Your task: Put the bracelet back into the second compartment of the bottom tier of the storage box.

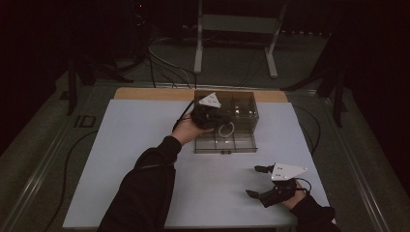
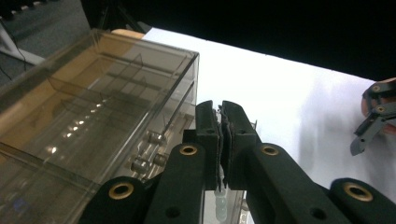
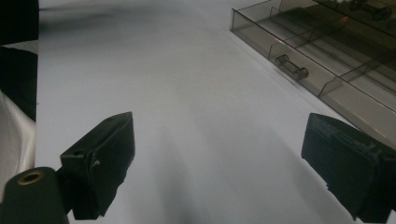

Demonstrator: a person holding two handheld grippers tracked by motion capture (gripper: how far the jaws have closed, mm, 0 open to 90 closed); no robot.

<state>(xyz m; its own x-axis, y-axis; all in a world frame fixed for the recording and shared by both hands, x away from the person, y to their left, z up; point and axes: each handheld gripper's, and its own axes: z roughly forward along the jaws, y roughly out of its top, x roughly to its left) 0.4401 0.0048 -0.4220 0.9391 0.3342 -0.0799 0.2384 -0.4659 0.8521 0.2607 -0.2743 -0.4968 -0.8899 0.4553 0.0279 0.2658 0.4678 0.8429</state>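
**Operator:** Position of each unit, please.

**Inspector:** Left gripper (image 1: 205,112) sits at the far centre of the white table (image 1: 140,159), over the left end of the smoky transparent drawer box (image 1: 226,121). The left hand (image 1: 186,129) holds it from the near-left side. The grey three-cornered plate (image 1: 210,100) faces up.

**Operator:** Jaw condition, left unit?

**Inspector:** Clenched. In the left gripper view the two pads (image 2: 208,140) press together on something thin and pale that hangs out below them; what it is cannot be told. The box (image 2: 93,116) stands just left of the jaws in that view, its small metal knobs (image 2: 148,151) close beside them.

**Operator:** Drawer status?

**Inspector:** One drawer (image 1: 225,142) projects toward the near side. A white ring-shaped item (image 1: 226,129) lies inside it, just right of the left gripper. The right gripper view shows the drawer front (image 3: 299,65) with its bar handle (image 3: 292,66) and internal dividers.

**Operator:** Right unit?

**Inspector:** Right gripper (image 1: 257,181) sits at the near right of the table, well apart from the box. Jaws released, standing wide, with bare table surface (image 3: 196,116) between them.
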